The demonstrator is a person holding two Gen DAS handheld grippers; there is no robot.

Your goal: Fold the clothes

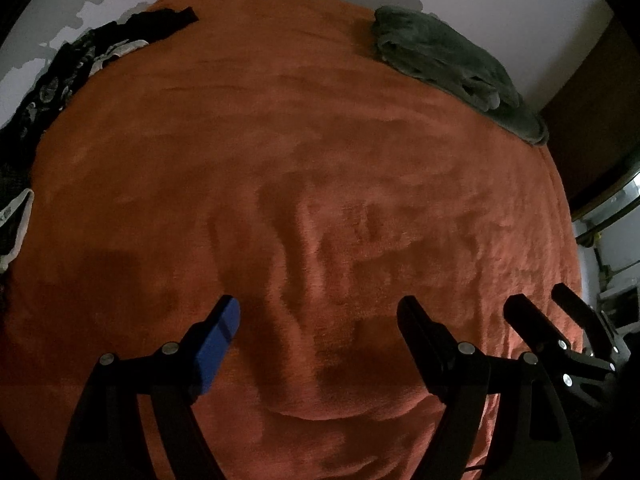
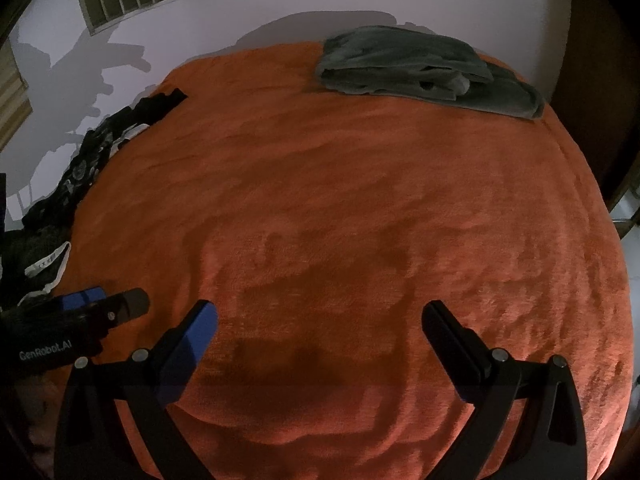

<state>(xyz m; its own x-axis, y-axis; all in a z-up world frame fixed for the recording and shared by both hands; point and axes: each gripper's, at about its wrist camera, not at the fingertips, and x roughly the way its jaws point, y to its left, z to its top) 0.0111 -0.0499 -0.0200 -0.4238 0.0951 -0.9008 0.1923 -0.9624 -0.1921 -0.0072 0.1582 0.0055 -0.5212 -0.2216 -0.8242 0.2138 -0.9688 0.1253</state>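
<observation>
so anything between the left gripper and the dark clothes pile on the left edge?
Nothing visible. Only bare orange blanket lies between the open left gripper and the dark clothes pile.

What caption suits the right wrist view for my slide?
Open right tongs above orange blanket; grey folded cloth far, dark clothes left.

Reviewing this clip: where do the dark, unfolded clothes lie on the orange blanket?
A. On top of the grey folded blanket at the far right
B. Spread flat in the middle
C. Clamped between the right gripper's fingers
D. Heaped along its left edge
D: the dark clothes are piled along the left edge of the orange blanket; both the left gripper and the right gripper are open and hold nothing.
</observation>
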